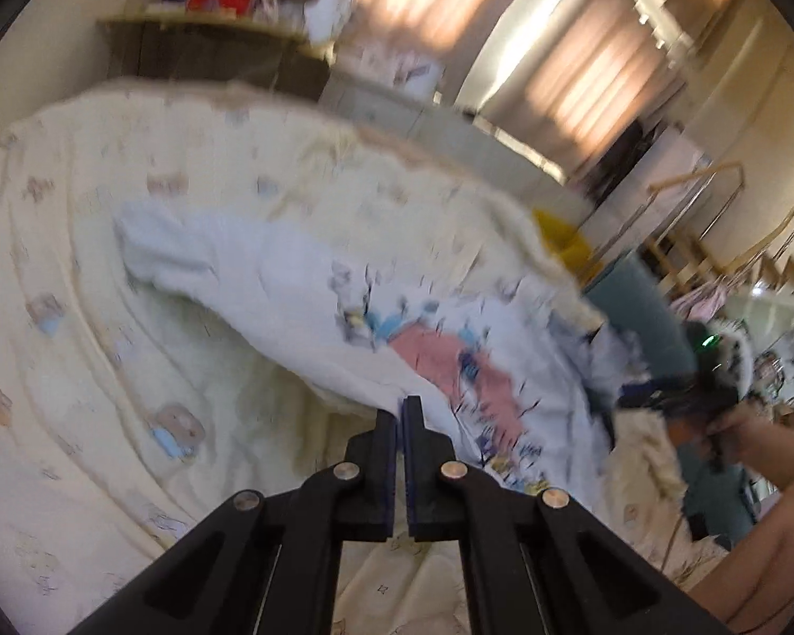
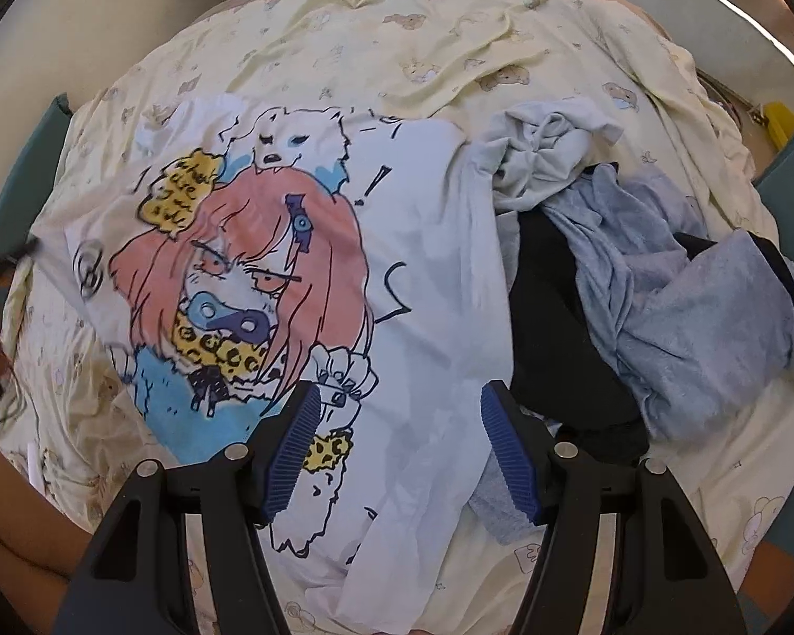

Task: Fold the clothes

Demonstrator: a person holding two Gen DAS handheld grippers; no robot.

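A white T-shirt (image 2: 429, 264) with a pink-haired cartoon print lies spread on the bed. My right gripper (image 2: 402, 397) hovers open just over its lower part, with the blue pads wide apart and nothing between them. In the blurred left wrist view the same T-shirt (image 1: 301, 296) stretches away with a sleeve pointing left. My left gripper (image 1: 401, 403) is shut on the shirt's near edge. A hand holds the right gripper (image 1: 677, 397) at the shirt's far right side.
The bed carries a pale yellow cover with bear prints (image 2: 397, 37). A heap of grey, black and blue-grey clothes (image 2: 651, 286) lies right of the shirt. Beyond the bed are a cluttered shelf (image 1: 227, 10), a staircase (image 1: 741, 243) and a teal bed frame (image 1: 640, 307).
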